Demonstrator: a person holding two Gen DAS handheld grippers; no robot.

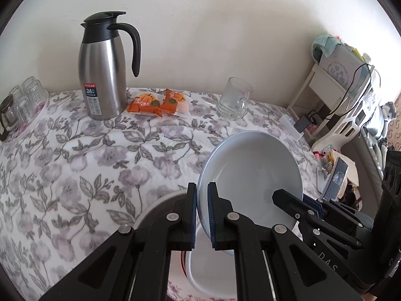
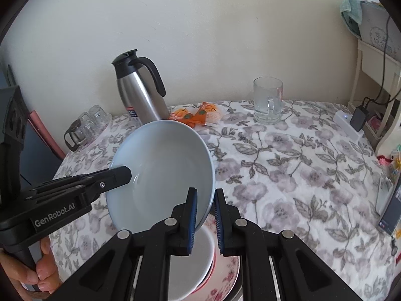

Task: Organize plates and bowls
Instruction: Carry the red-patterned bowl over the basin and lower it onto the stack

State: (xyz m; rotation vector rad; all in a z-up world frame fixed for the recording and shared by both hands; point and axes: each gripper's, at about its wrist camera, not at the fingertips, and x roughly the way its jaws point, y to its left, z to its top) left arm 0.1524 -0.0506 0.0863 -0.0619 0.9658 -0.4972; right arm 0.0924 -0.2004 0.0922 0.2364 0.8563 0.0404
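Left gripper (image 1: 201, 188) clamped on near rim of pale blue bowl (image 1: 250, 173); right gripper (image 2: 206, 195) clamped on opposite rim — bowl held tilted above white bowl (image 2: 190, 263) stacked on floral plate (image 2: 225, 276). Judgement: keep both grips level, lower centred into stack. Desk (image 2: 300, 163) under floral cloth; steel flask (image 1: 102, 70), glass mug (image 2: 267, 100) by wall.

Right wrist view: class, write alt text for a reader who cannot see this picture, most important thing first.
Two black grippers clamp opposite rims of a tilted pale blue bowl, the right gripper in the foreground and the left gripper reaching in from the left, above a stack of dishes. Behind, on a floral tablecloth, stand a steel thermos jug, orange snack packets and a glass mug.
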